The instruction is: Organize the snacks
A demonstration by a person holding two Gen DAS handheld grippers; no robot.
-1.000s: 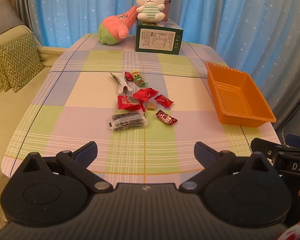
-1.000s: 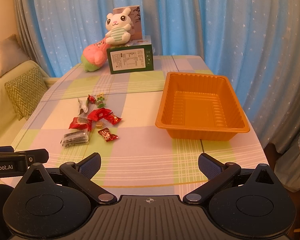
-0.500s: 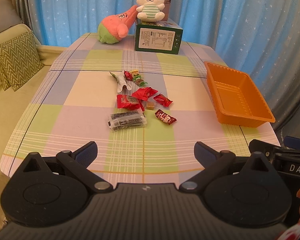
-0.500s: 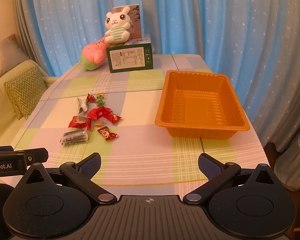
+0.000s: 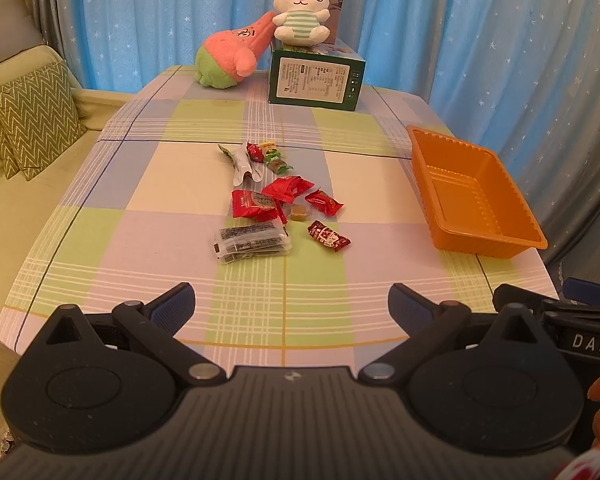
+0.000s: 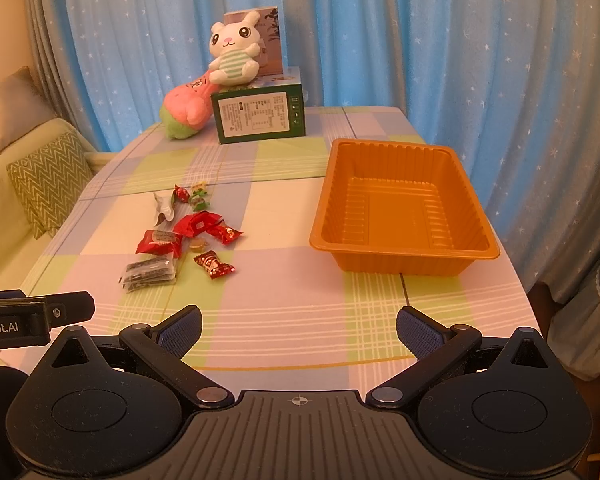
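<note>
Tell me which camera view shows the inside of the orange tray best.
The right wrist view. There the orange tray sits nearly straight ahead, so its whole ribbed floor and all four walls show, with nothing in it. The left wrist view catches the tray off to the right at a slant, with its near wall hiding part of the floor.

The print on the green box [image 5: 316, 82] is too small to read, as are the labels on the snack wrappers [image 5: 274, 200]. The grey box [image 6: 271, 40] behind the white plush rabbit [image 6: 233, 54] is half hidden. The sofa [image 5: 4, 184] runs off the left edge.
</note>
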